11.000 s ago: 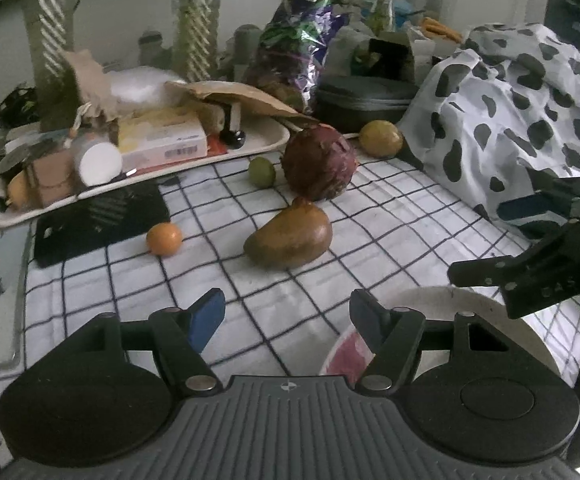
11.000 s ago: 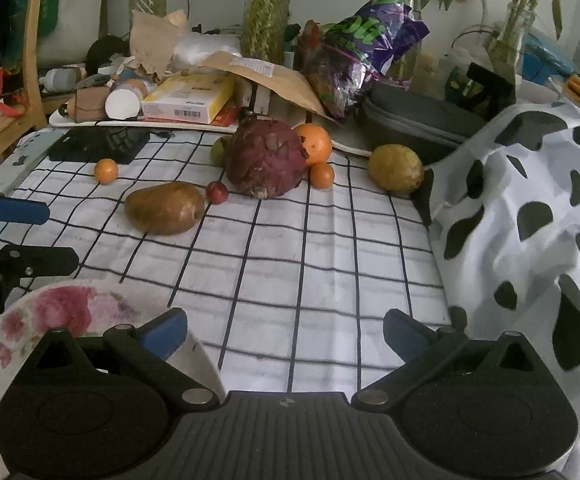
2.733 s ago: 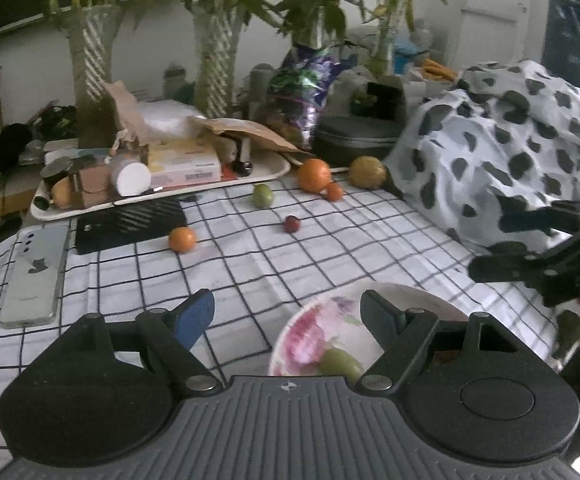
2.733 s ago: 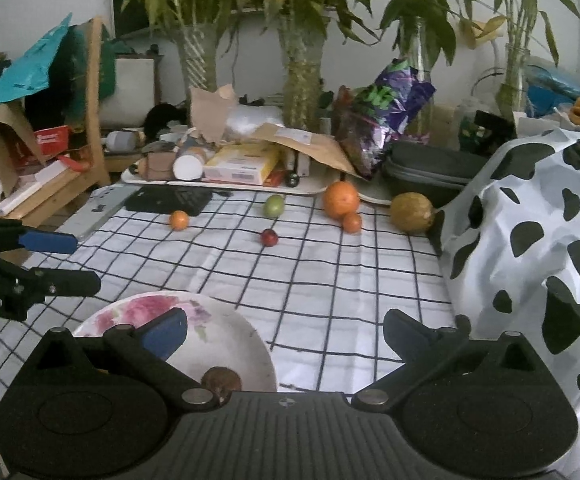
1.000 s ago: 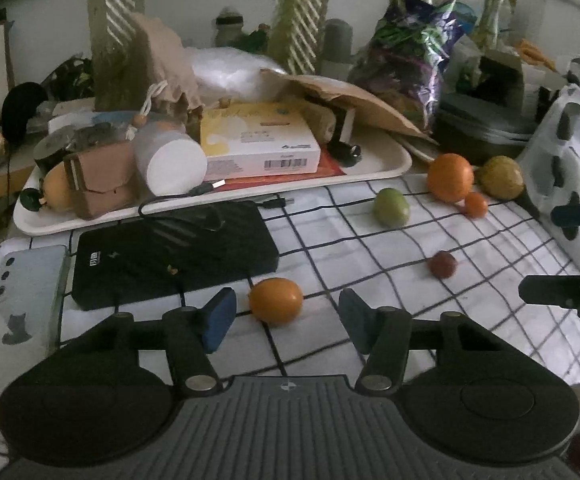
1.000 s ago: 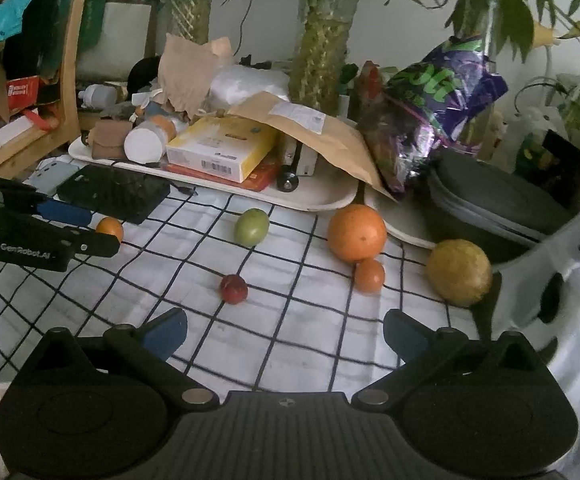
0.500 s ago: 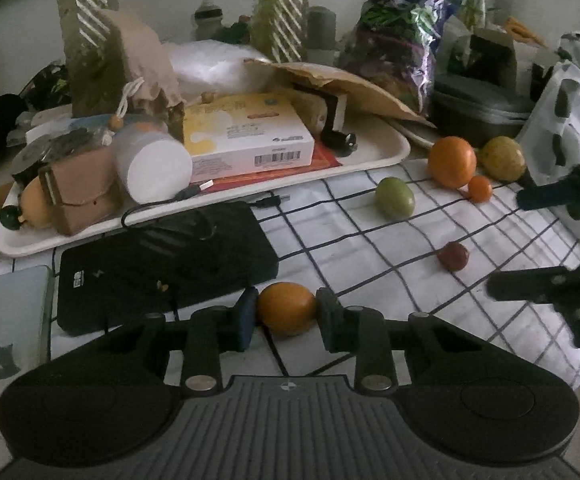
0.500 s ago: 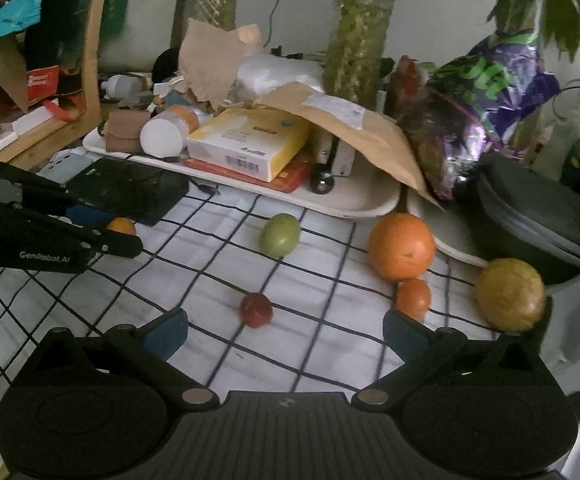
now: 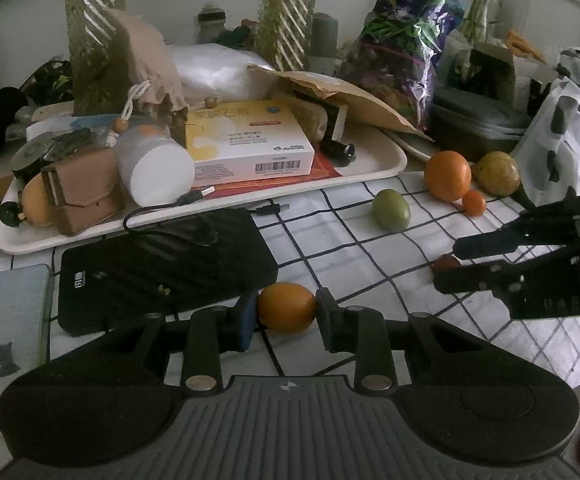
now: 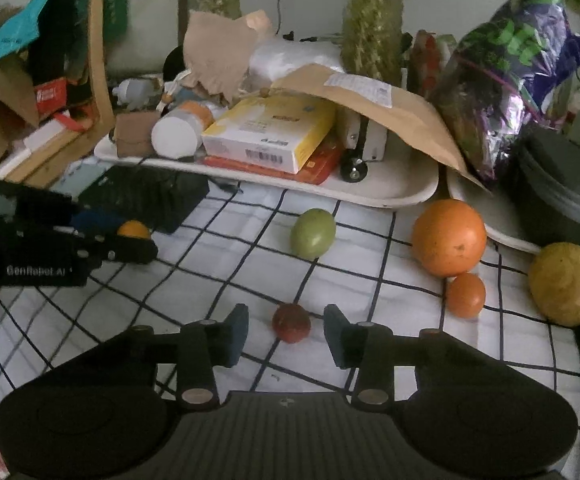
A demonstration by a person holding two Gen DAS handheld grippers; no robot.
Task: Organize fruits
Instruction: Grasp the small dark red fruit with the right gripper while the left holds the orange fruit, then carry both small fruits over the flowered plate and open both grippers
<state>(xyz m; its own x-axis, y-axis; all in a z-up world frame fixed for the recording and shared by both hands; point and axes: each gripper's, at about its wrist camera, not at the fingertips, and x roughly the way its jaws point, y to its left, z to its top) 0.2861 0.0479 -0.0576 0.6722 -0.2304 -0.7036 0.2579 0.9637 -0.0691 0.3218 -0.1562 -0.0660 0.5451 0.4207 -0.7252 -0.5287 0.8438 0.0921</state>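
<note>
**Both grippers at small fruits on the checked cloth**

Left wrist view: we see the left gripper [image 9: 287, 314] with its fingers [image 9: 246, 320] clamped on the small orange fruit [image 9: 287, 308], one pad against each side. The fruit sits low over the checked cloth [image 9: 350, 248] of the desk, just in front of the black power bank [image 9: 162, 268]. A phone [image 9: 8, 320] lies at the far left, a detail only this view shows clearly. Behind stand the white tray [image 9: 386, 160] and the yellow box [image 9: 246, 140]. The right gripper [image 9: 446, 266] enters from the right edge; from this side the dark red fruit [image 9: 446, 262] is mostly hidden between its fingertips, so we cannot judge contact here.

Right wrist view: this angle settles it. The right gripper [image 10: 286, 330] has its fingers [image 10: 236, 332] closing, with the dark red fruit [image 10: 291, 322] between them on the cloth; a gap shows on each side, so the pads do not yet touch it. Beyond lie the green fruit [image 10: 313, 233], the large orange [image 10: 449, 237], a small orange fruit beside it [image 10: 465, 294] and the yellow-green fruit [image 10: 565, 283]. At the left edge the left gripper [image 10: 138, 240] appears from the side, the orange fruit just visible at its tips.
</note>
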